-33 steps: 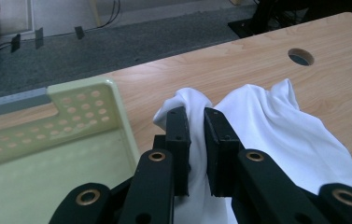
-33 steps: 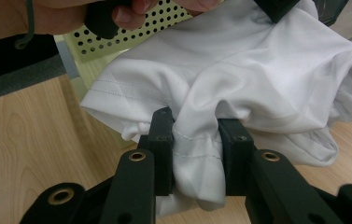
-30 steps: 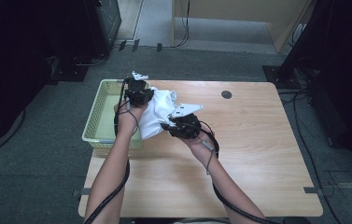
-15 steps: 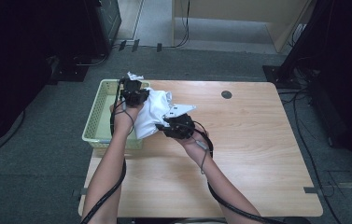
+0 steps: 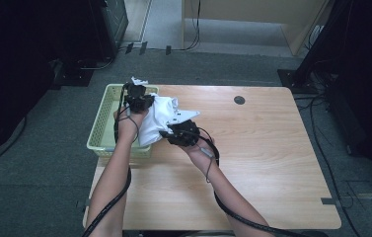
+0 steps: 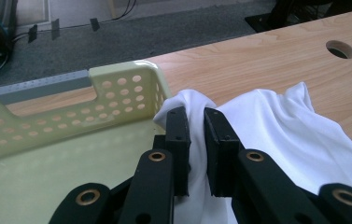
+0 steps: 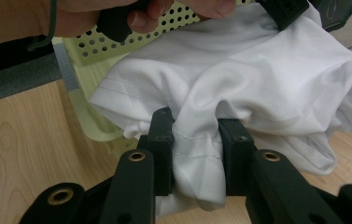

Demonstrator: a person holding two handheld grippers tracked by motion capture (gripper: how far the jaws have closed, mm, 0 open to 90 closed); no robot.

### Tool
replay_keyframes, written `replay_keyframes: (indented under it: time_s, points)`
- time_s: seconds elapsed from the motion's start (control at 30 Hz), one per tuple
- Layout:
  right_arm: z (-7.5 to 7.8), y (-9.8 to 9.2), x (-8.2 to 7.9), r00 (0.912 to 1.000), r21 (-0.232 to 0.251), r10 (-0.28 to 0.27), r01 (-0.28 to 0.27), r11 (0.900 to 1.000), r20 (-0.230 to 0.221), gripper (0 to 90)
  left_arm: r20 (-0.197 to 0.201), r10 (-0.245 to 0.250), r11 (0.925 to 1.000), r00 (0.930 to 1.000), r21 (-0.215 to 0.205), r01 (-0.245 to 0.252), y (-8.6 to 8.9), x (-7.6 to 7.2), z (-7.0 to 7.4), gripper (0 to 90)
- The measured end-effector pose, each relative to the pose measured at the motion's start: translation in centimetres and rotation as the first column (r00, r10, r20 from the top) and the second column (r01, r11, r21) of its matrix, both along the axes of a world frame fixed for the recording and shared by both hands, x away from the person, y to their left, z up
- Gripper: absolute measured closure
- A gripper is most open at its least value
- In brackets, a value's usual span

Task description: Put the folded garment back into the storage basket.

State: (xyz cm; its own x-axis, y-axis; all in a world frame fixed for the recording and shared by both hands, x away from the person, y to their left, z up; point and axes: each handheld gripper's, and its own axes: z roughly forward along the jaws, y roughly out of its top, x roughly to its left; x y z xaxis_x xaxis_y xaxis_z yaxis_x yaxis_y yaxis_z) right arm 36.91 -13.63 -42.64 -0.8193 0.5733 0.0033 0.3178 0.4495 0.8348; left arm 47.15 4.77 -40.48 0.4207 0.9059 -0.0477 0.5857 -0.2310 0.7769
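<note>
A white cloth (image 5: 155,118) hangs between both grippers, over the right rim of a pale green basket (image 5: 102,129). My left gripper (image 5: 136,97) is shut on the cloth's upper edge (image 6: 193,116), just above the basket's rim (image 6: 117,79). Lower and to the right, my right gripper (image 5: 179,132) is shut on a bunched hem of the cloth (image 7: 194,140). In the right gripper view the cloth (image 7: 257,65) spreads wide, with the person's other hand (image 7: 131,14) at the top.
The wooden table (image 5: 252,163) has a round cable hole (image 5: 239,100) near its far edge. The basket (image 6: 47,154) sits at the table's left edge, its perforated walls pale green. Cables trail from both grippers along the forearms. Grey floor surrounds the table.
Both grippers moved left with the cloth, toward the basket. The right gripper went further left and slightly down, bringing the cloth's lower part over the basket's rim.
</note>
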Motion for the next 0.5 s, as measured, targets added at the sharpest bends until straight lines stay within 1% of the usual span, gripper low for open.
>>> replay_keyframes:
  time_s: [0.03,0.13,0.3,0.5]
  points:
    - [0.0,0.1,0.1,1.0,-0.003,0.003,-0.003,1.0,0.0,71.8,0.002,-0.002,1.0,1.0,0.005,0.002,0.1,0.1,0.0,82.7]
    - [0.0,0.4,0.2,1.0,-0.008,0.003,-0.003,1.0,0.004,71.8,0.003,0.001,1.0,1.0,-0.001,-0.001,0.3,0.2,0.0,82.7]
    - [-0.1,0.5,0.5,1.0,0.003,0.001,-0.001,1.0,-0.001,71.8,0.005,-0.002,0.9999,1.0,0.01,0.002,0.6,0.5,-0.2,82.7]
    - [-0.7,0.8,0.9,0.9999,0.007,0.001,-0.001,1.0,-0.011,71.7,-0.001,0.003,0.9999,1.0,0.01,-0.003,1.1,0.8,-0.7,82.7]
